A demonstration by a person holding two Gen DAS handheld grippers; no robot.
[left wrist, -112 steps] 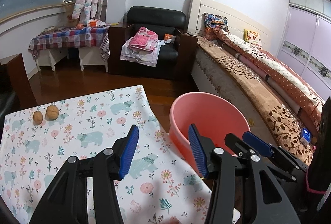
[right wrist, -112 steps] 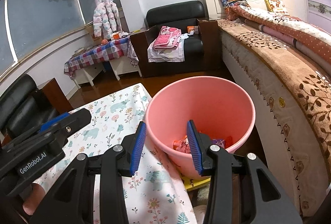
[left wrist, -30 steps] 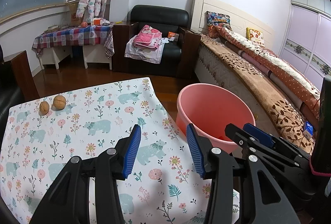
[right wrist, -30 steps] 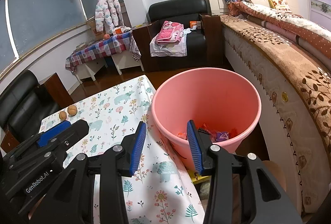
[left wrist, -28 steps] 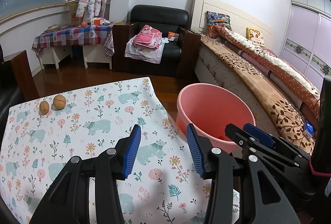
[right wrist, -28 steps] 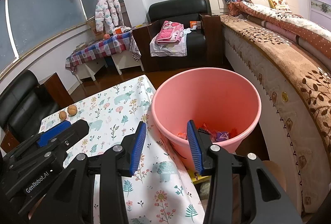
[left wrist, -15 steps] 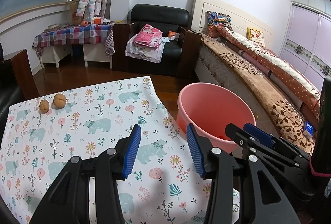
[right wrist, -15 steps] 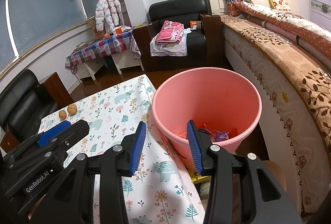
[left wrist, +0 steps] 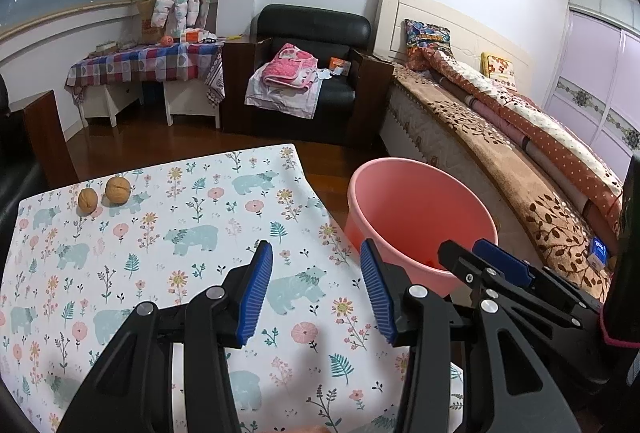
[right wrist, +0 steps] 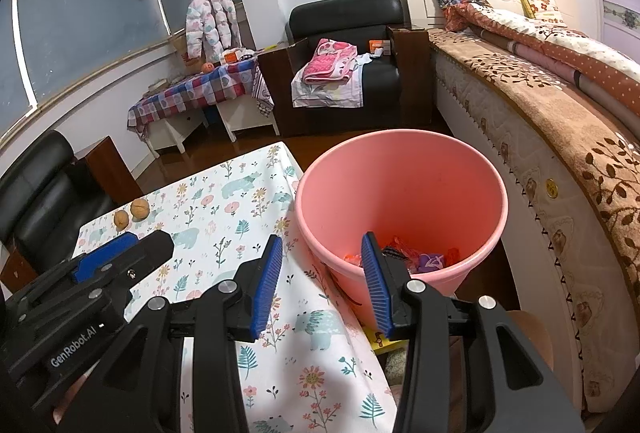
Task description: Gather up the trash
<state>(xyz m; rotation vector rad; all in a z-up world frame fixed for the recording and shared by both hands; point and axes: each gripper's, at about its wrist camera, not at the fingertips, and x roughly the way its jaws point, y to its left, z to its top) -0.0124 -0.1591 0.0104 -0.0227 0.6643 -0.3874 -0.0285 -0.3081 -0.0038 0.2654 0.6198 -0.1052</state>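
Both pairs of tongs are let go wide and hold nothing. The left tongs [left wrist: 316, 287] hang over the surface with the flower-and-bear cloth [left wrist: 168, 233], just beside the round pink plastic bucket [left wrist: 420, 217]. The right tongs [right wrist: 322, 283] hang over the near rim of that bucket. Crumpled bright wrappers [right wrist: 412, 257], the trash, lie at the bottom of the bucket. Two small brown walnuts [left wrist: 105, 193] sit touching on the far corner of the surface, well away from the bucket. I think they may be the last bits to pick up. They are round and hard, so they could roll or pop out of the tongs. The bucket stands close against the hanging cloth, so a bump could tip it.
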